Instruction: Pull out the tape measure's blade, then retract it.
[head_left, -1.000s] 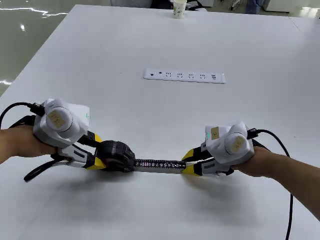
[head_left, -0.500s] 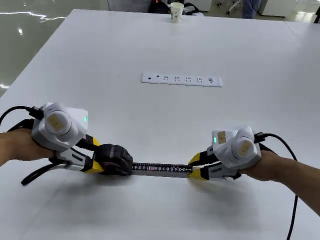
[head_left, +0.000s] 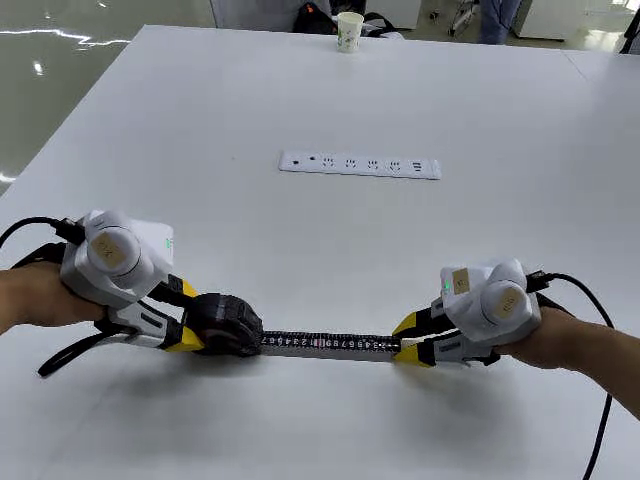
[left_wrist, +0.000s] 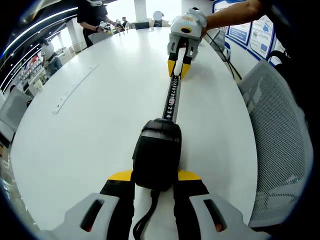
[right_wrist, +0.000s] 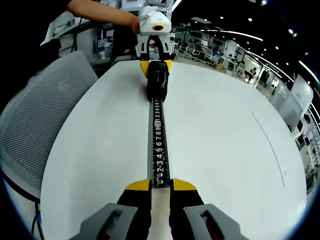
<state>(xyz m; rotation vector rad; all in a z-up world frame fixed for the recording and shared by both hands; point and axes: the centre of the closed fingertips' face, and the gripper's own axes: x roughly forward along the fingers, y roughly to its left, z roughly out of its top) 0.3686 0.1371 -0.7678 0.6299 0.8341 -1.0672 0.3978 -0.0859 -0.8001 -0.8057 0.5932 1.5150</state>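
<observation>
Tape measure (head_left: 224, 322) clamped in left gripper (head_left: 192, 314) — right gripper (head_left: 406, 338) pinches the blade (head_left: 325, 343) end.

Power strip (head_left: 359, 164) lies on white table (head_left: 200, 120); paper cup (head_left: 349, 31) (far edge).

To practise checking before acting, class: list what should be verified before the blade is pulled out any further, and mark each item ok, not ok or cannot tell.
1. Left claw shut on the tape measure case: ok.
2. Right claw shut on the blade end: ok.
3. Blade straight and untwisted between the claws: ok.
4. Power strip and paper cup well away from the blade: ok.
5. Blade lock released: cannot tell.
</observation>
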